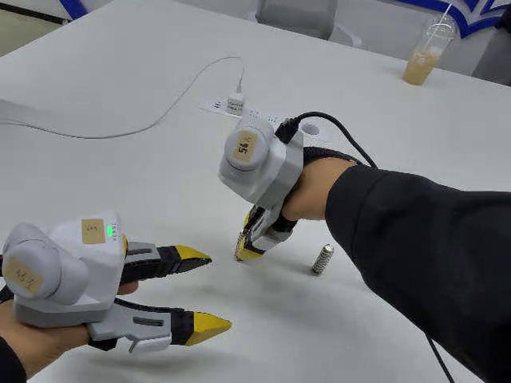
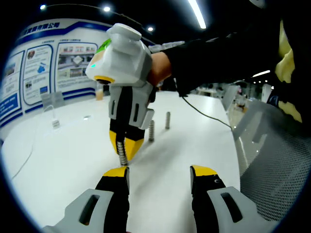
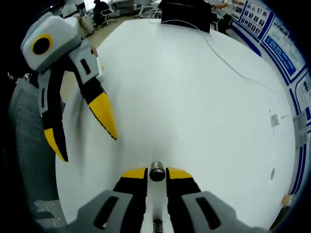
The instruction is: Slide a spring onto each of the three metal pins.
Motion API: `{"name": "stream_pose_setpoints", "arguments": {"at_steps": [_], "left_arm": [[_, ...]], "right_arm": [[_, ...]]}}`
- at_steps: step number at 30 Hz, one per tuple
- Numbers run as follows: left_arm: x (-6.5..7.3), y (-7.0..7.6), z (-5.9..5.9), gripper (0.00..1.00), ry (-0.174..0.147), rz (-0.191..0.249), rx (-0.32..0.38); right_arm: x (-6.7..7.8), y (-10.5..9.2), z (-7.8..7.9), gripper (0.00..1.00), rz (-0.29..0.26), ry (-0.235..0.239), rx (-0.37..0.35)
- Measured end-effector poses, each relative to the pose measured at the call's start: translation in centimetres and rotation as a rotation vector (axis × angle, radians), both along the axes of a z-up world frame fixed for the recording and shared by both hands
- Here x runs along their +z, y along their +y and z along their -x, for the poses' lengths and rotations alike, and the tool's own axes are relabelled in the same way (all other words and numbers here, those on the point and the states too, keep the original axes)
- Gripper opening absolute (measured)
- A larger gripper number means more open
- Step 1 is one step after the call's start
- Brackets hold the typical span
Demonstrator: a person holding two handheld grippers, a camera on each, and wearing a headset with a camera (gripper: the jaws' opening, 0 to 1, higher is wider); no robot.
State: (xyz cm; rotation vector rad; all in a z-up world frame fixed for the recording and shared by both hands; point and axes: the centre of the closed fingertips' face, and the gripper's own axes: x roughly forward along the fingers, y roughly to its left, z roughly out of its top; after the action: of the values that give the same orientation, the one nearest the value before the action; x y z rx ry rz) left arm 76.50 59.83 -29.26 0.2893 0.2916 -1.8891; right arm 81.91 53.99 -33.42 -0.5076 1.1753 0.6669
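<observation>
The left tongs (image 1: 217, 290) hover nearest, jaws spread wide and empty. Just beyond them the right tongs (image 2: 125, 149) point straight down at the counter (image 1: 160, 175), pinched narrow on a spring (image 2: 122, 158) held upright with its lower end at the surface; whether a pin sits inside it I cannot tell. Farther off two coiled pieces (image 2: 151, 131) stand upright, apparently pins already sleeved, so this looks like the last spring being seated, and the next move likely calls for a straight downward push, then a gentle release so nothing tips.
</observation>
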Motion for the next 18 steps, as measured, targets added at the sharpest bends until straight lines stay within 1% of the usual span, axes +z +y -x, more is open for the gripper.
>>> {"name": "stream_pose_setpoints", "arguments": {"at_steps": [8,15,18], "left_arm": [[0.3,-0.1,0.0,0.52,-0.001,0.003,0.002],[0.4,-0.2,0.0,0.52,-0.001,0.003,0.005],[0.5,-0.3,0.0,0.52,0.0,0.004,0.006]], "right_arm": [[0.6,-0.7,0.3,0.2,-0.01,-0.027,-0.028],[1.5,-1.1,1.0,0.21,-0.007,-0.046,-0.041],[1.9,-1.2,1.3,0.22,-0.018,-0.059,-0.056]]}}
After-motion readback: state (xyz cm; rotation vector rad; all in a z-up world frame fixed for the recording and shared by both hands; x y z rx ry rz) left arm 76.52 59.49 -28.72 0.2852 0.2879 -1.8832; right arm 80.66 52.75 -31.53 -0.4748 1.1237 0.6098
